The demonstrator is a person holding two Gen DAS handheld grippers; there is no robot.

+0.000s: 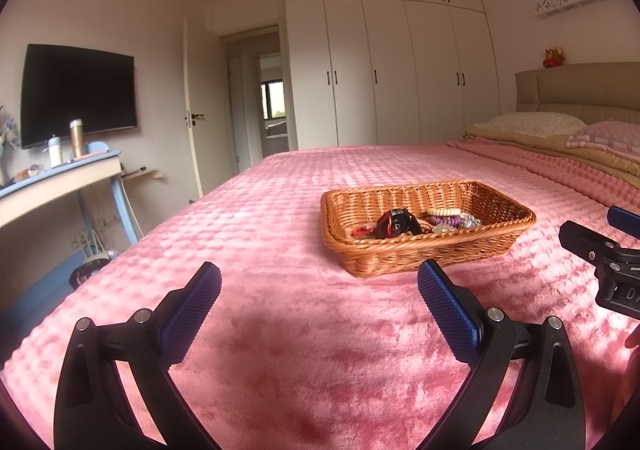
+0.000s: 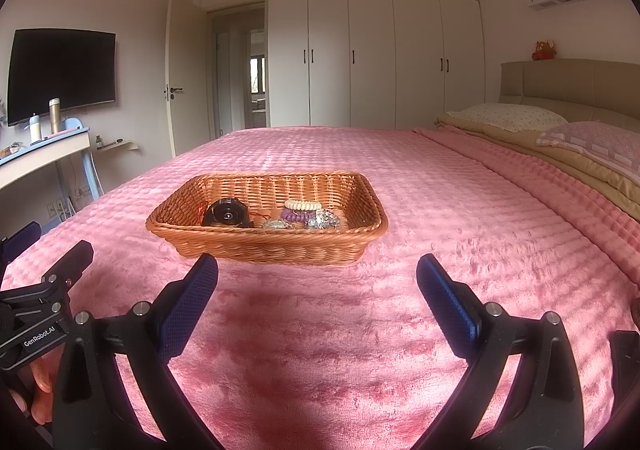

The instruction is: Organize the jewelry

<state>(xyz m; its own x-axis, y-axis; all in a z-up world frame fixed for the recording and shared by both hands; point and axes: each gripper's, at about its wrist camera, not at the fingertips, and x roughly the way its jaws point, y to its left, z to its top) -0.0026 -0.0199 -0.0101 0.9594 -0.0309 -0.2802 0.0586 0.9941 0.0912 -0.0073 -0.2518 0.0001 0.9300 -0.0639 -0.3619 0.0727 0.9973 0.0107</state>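
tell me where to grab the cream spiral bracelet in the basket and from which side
Pinch the upper edge of the cream spiral bracelet from above. It lies flat on top of the purple coil, highest in the pile, and the wicker basket walls block a sideways approach. The right gripper is open and empty.

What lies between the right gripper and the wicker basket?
Only bare pink blanket lies between the right gripper and the wicker basket; the right wrist view shows it.

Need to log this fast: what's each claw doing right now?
Left claw: open, empty, short of the basket.
Right claw: open, empty, also short of the basket.
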